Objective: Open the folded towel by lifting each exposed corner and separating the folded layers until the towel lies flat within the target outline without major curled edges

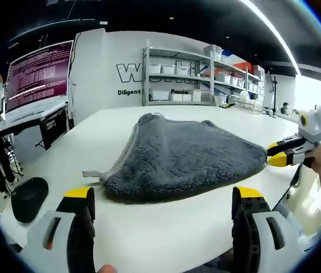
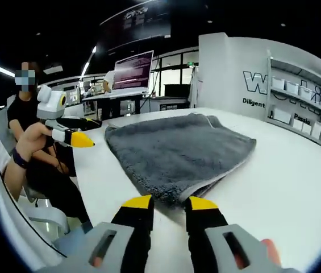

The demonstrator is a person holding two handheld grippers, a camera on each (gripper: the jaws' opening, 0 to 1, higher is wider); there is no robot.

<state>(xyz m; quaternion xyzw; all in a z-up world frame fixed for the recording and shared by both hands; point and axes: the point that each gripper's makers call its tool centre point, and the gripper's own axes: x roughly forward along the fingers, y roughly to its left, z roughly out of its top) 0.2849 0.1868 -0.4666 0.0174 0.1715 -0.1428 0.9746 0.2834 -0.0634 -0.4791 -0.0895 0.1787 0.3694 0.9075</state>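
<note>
Nearest my right-hand camera, the right gripper has its yellow-tipped fingers brought close, with a narrow gap between them, right at the near corner of the towel. In the left gripper view the same gripper appears at the towel's far right corner, its tips seeming to bite the edge, so I judge it is pinching the towel, though the exact contact sits under the pile and I cannot be sure how many layers it holds.

The towel, grey and fluffy, lies folded in the middle of the white tabletop, with stacked layers showing along the edge closest to the right gripper. Its long axis seems to run roughly from one gripper toward the other.

My left gripper has its fingers spread wide, hovering just short of the opposite edge of the towel and not touching it. The right gripper view shows it off beyond the tabletop's edge beside the towel's corner.

So the right gripper is the one at the cloth; the lift turns on drawing that corner up and away from the fold.

I can make out no target outline on the tabletop. Shelves and a screen stand behind.
</note>
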